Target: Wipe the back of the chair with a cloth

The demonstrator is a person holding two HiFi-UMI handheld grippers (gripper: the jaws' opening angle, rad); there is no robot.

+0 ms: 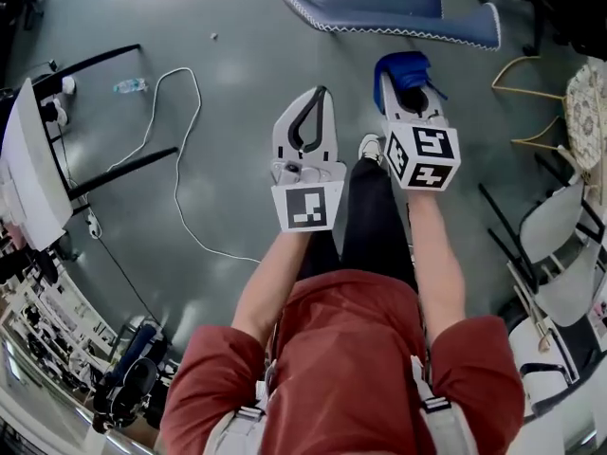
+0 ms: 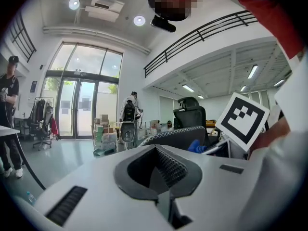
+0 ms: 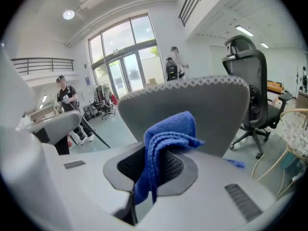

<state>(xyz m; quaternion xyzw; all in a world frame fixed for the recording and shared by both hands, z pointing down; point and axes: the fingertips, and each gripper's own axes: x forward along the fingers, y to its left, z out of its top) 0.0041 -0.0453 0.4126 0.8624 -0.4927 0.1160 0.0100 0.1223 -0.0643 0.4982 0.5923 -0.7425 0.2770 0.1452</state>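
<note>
The chair back [image 1: 398,8] is blue-grey with a zigzag stitched edge and stands just ahead of both grippers, at the top of the head view. My right gripper [image 1: 408,76] is shut on a folded blue cloth [image 1: 402,68], a short way from that edge. In the right gripper view the cloth [image 3: 166,137] hangs out of the right gripper [image 3: 155,154], and the chair back [image 3: 192,107] fills the space behind it. My left gripper [image 1: 320,95] is shut and holds nothing. It is level with the right one and to its left. The left gripper [image 2: 159,160] sees the chair back [image 2: 180,136] low ahead.
A white cable [image 1: 180,159] and a small bottle [image 1: 130,85] lie on the grey floor to the left, near a white table [image 1: 28,169]. Stacked white chairs [image 1: 560,245] and a wicker seat [image 1: 580,102] crowd the right. A black office chair [image 3: 248,81] stands behind, and a person [image 3: 65,102] is far left.
</note>
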